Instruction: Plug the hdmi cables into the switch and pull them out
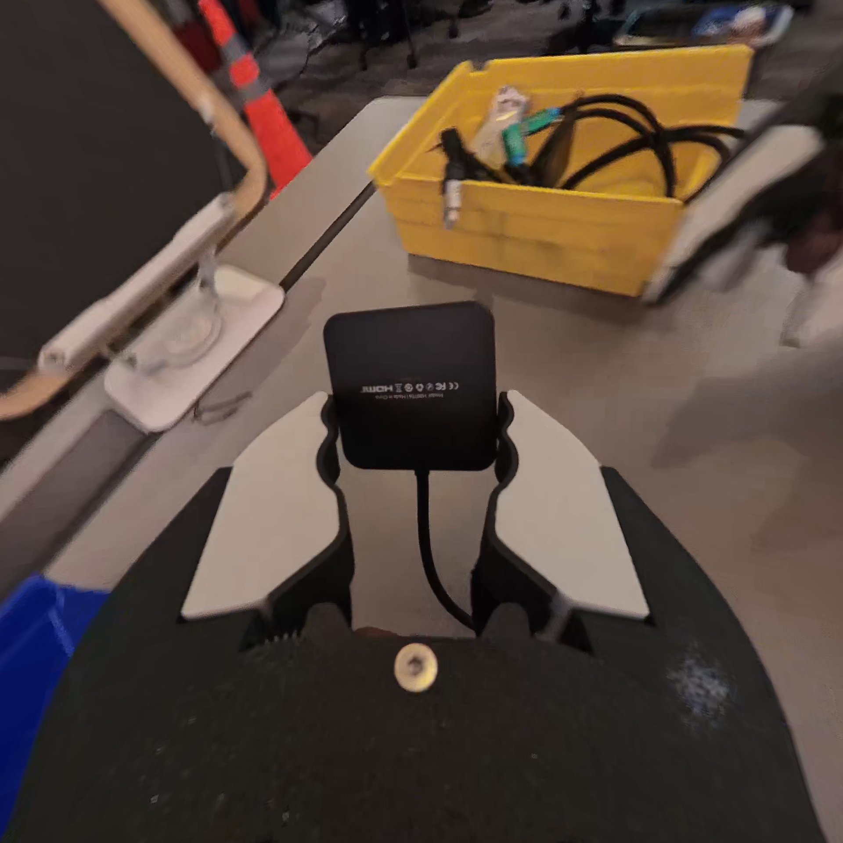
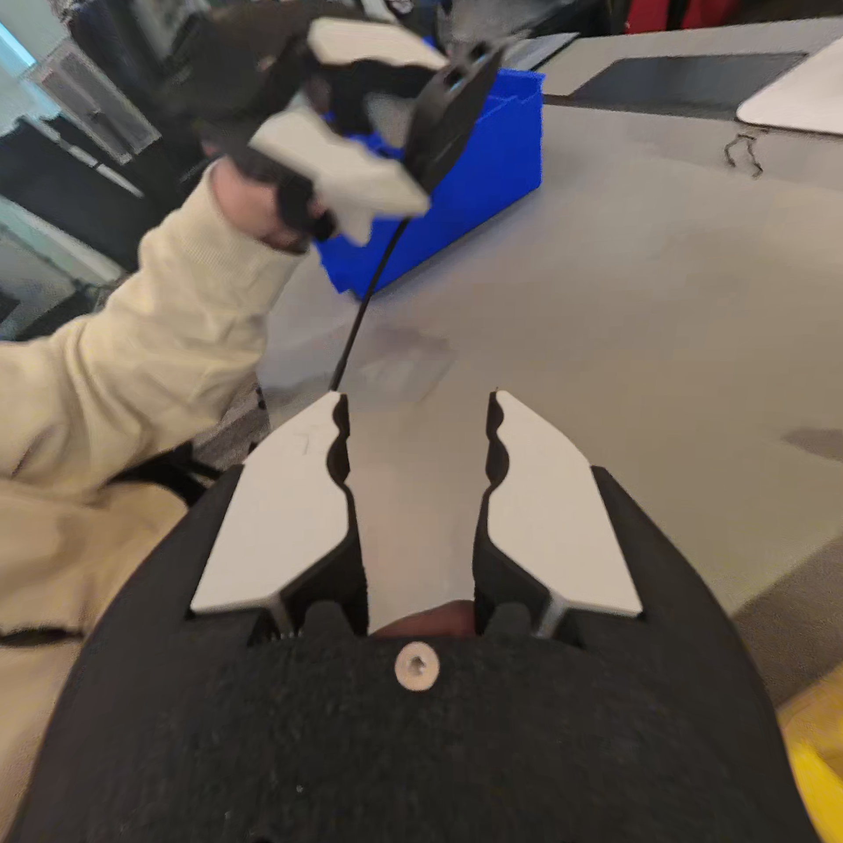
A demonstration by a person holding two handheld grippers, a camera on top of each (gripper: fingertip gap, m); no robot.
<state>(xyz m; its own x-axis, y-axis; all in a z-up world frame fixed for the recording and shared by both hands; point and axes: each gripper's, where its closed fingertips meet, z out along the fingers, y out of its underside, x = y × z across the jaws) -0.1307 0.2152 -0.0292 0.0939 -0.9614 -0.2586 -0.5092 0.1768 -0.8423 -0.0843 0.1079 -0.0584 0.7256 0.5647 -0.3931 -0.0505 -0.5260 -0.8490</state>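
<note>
My left gripper (image 1: 414, 401) is shut on the black square HDMI switch (image 1: 410, 365) and holds it above the grey table; its thin black cord (image 1: 429, 538) hangs back between the fingers. In the right wrist view the left gripper (image 2: 424, 127) holds the switch (image 2: 447, 123) on edge at upper left, with the cord (image 2: 360, 319) trailing down. My right gripper (image 2: 417, 397) is open and empty over the table. Black HDMI cables (image 1: 638, 141) lie coiled in a yellow bin (image 1: 538, 232) at the back right. The right gripper (image 1: 730, 205) shows blurred beside that bin.
A blue bin (image 2: 460, 200) stands on the table behind the left gripper. A white stand base (image 1: 191, 351) and a wood-framed dark panel (image 1: 91, 150) sit at the left table edge. An orange cone (image 1: 260, 96) stands beyond. A cream sleeve (image 2: 150, 346) reaches across at left.
</note>
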